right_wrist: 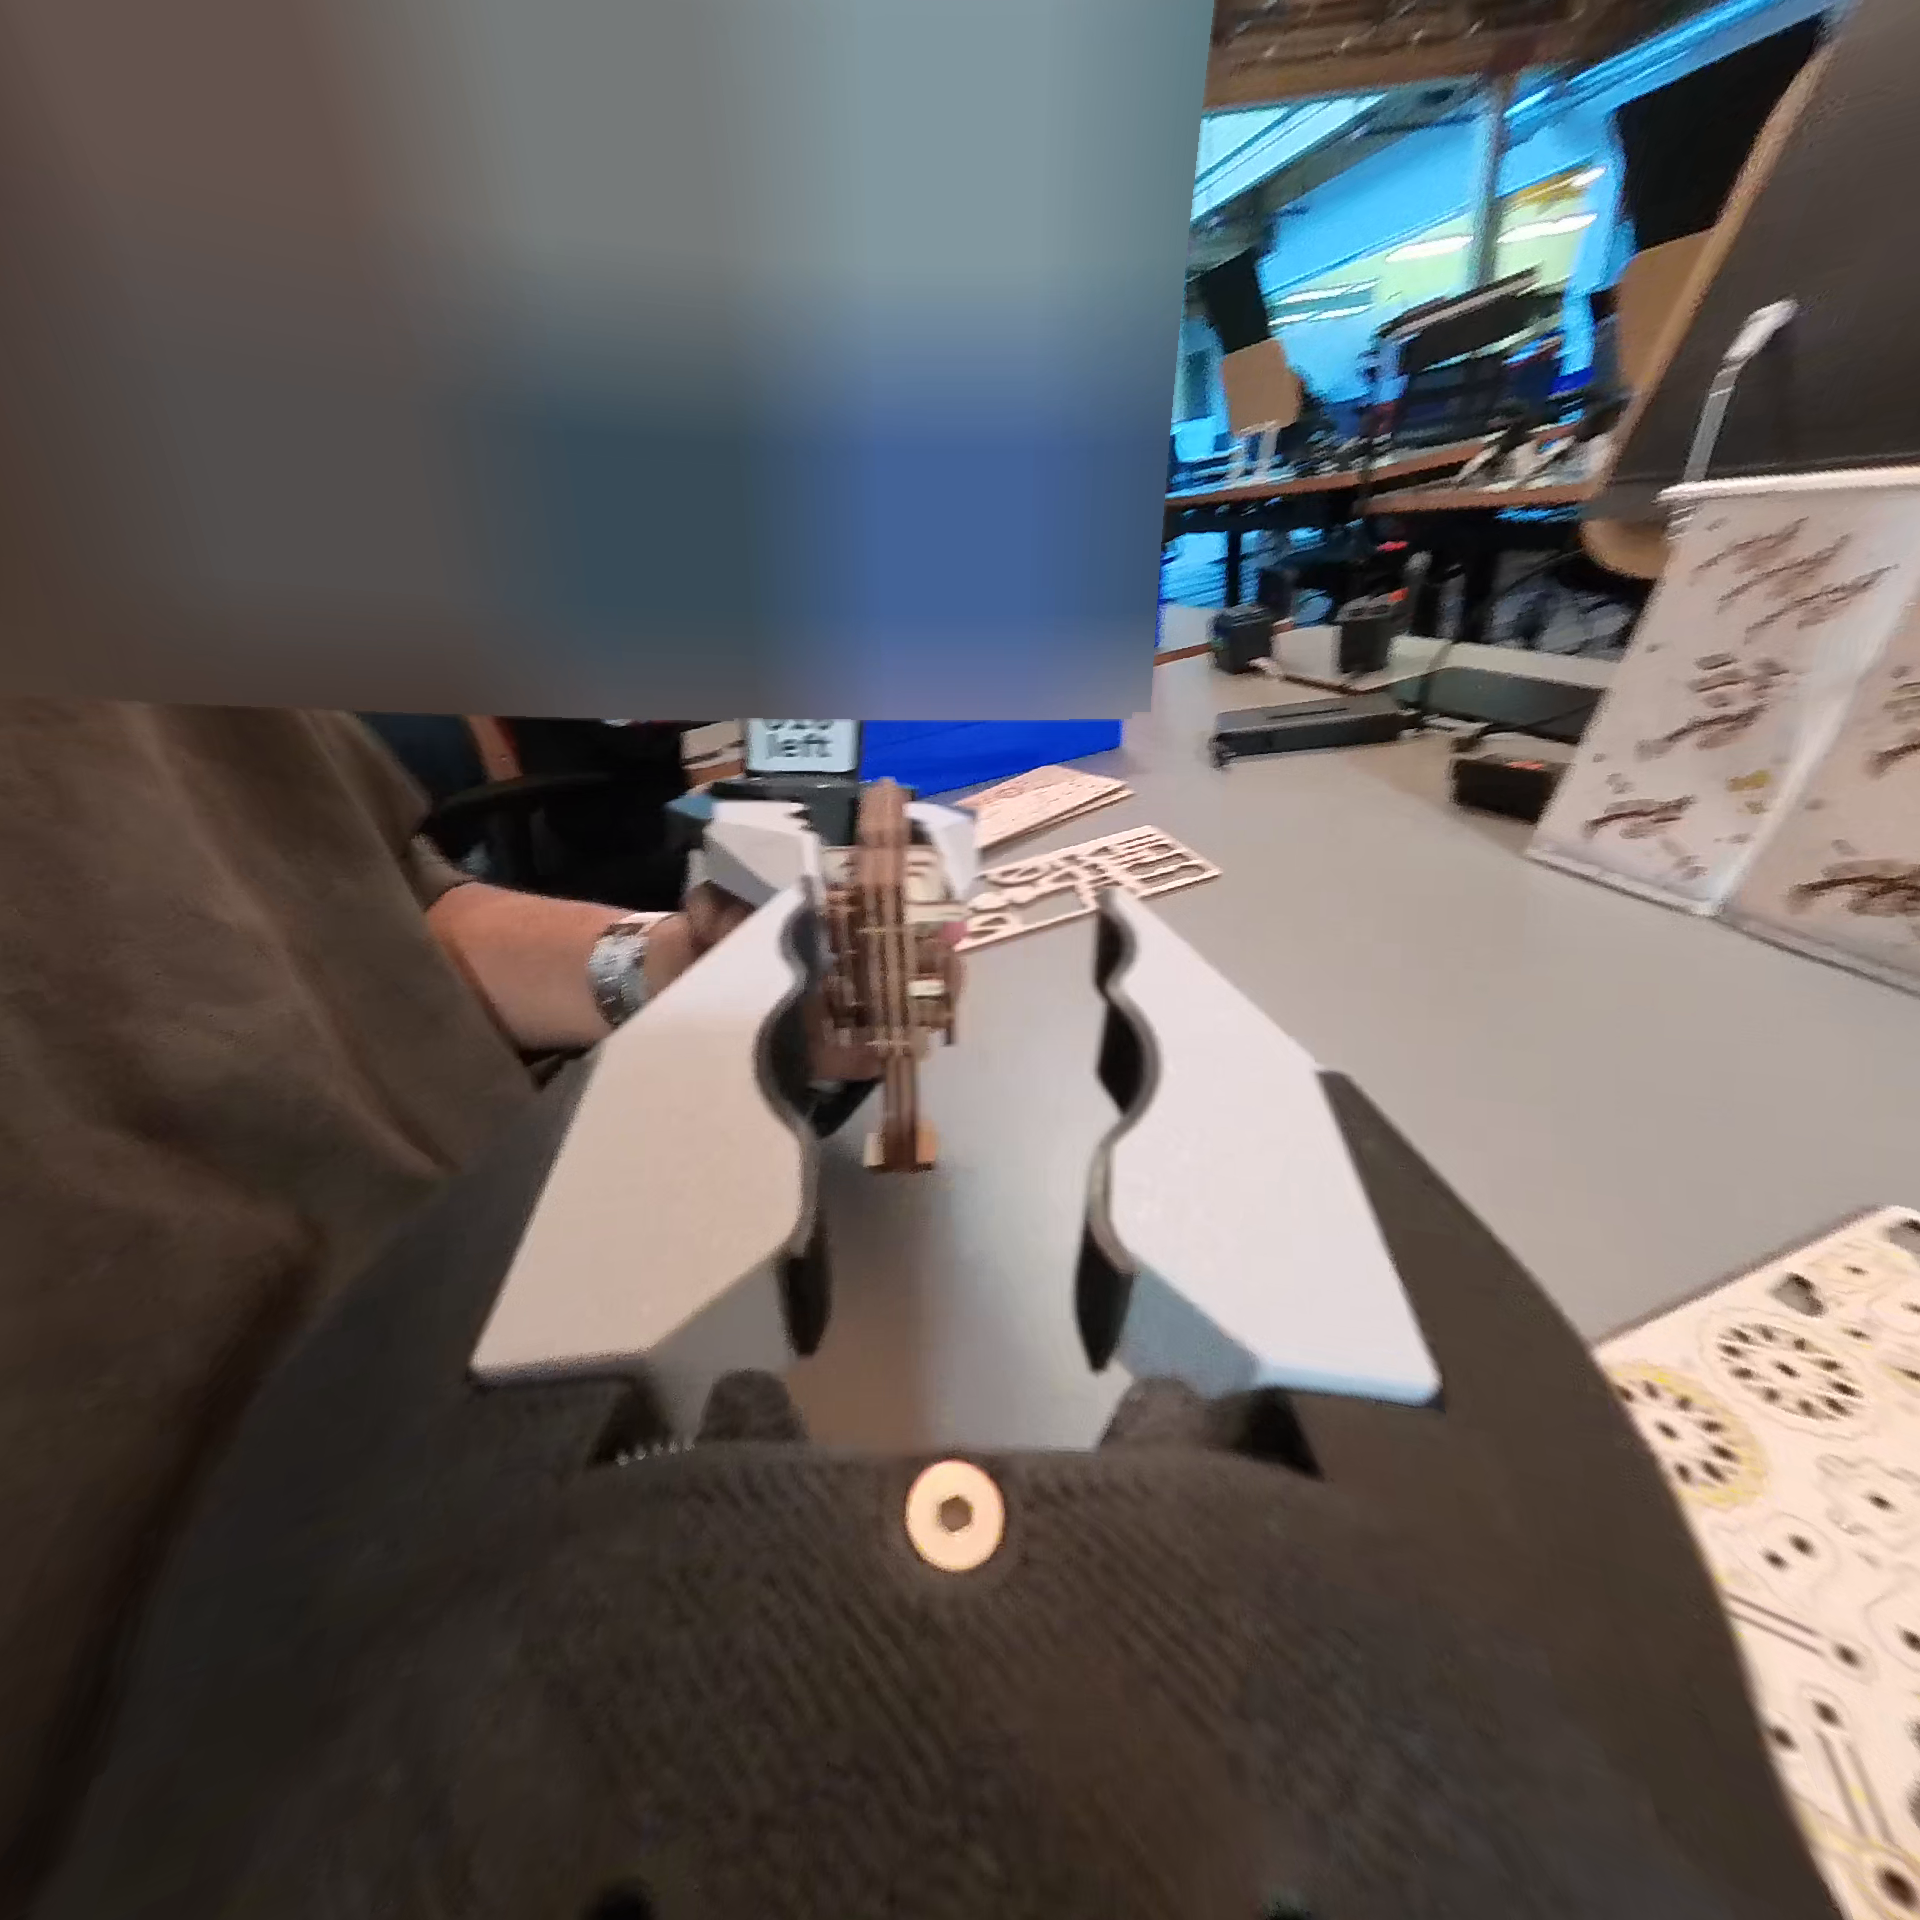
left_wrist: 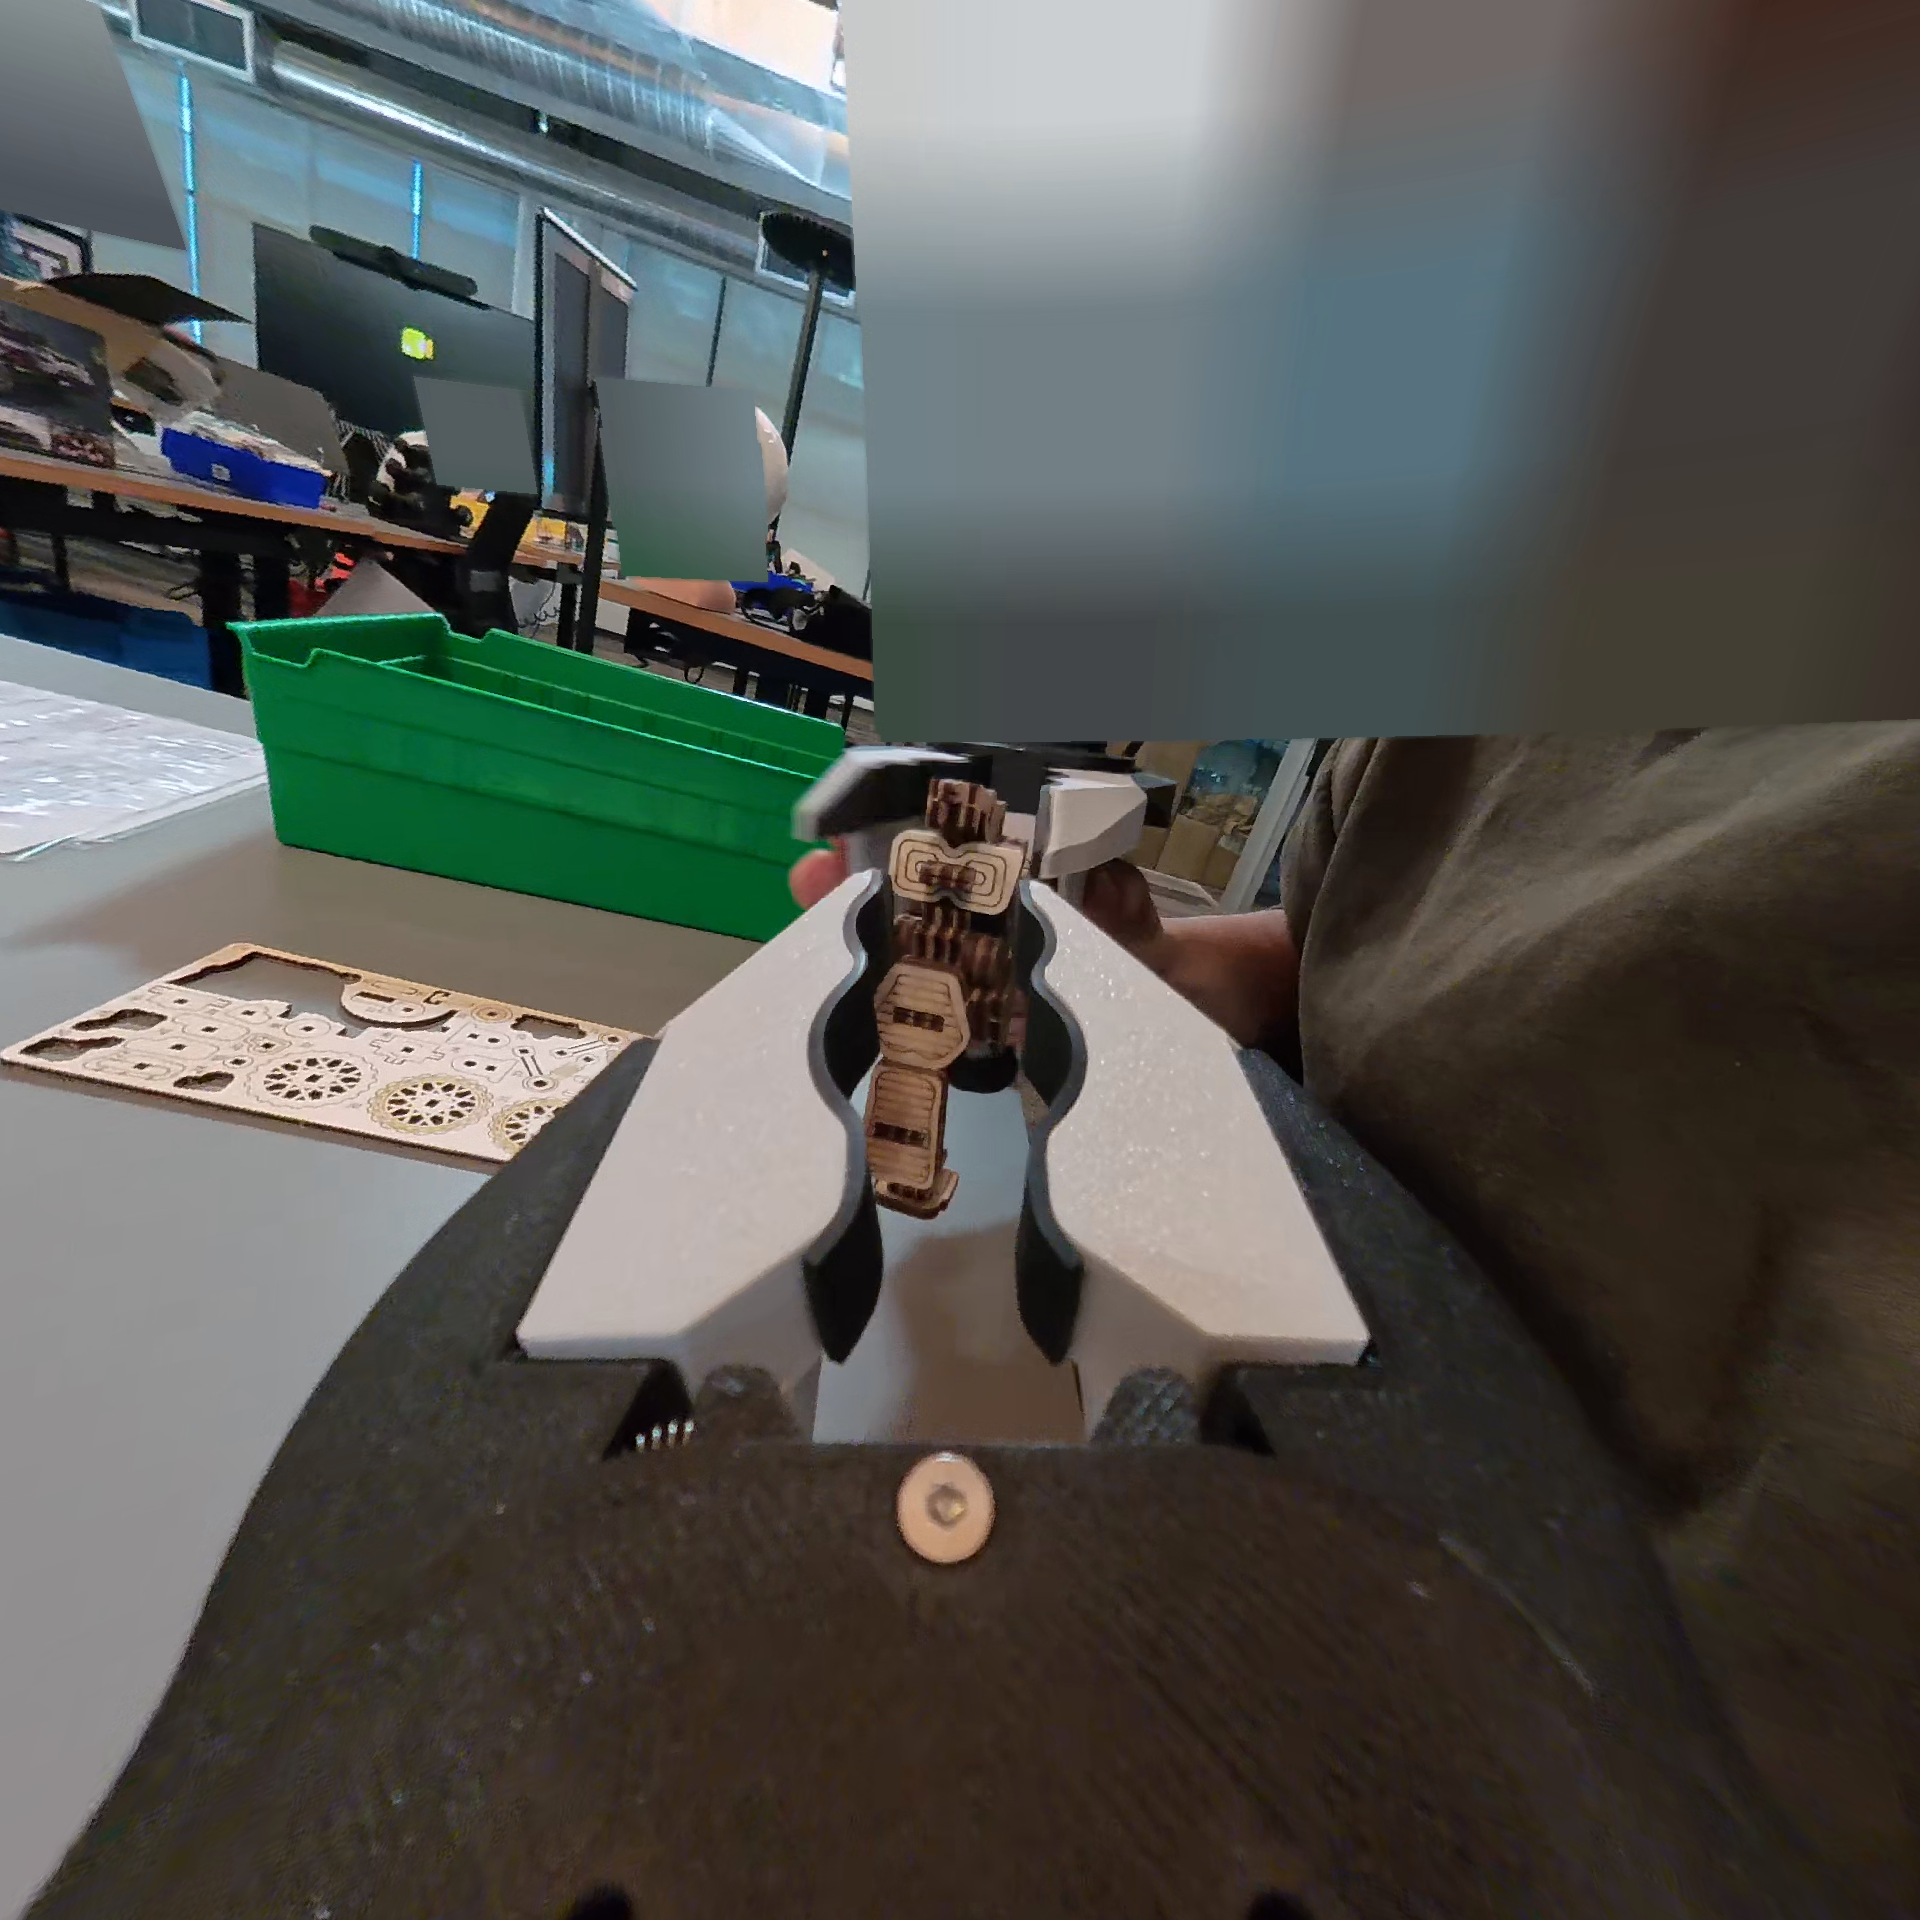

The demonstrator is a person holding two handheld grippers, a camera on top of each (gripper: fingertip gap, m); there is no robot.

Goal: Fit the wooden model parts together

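Observation:
My left gripper (left_wrist: 951, 899) is shut on a small wooden model (left_wrist: 925, 997) made of layered brown and pale laser-cut parts, and holds it upright above the grey table. In the right wrist view the same model (right_wrist: 883, 966) sits between my right gripper's fingers, close to its left finger (right_wrist: 727, 1049). My right gripper (right_wrist: 951, 925) is open, its jaws wide apart. It shows beyond the model in the left wrist view (left_wrist: 966, 810). The left gripper also shows in the right wrist view (right_wrist: 852, 852).
A laser-cut wooden parts sheet (left_wrist: 312, 1049) lies flat at the left, a green bin (left_wrist: 520, 748) behind it. More parts sheets (right_wrist: 1091, 873) (right_wrist: 1787, 1507) and an upright instruction booklet (right_wrist: 1787, 707) lie to the right. A person's torso in an olive shirt (left_wrist: 1558, 1039) is close.

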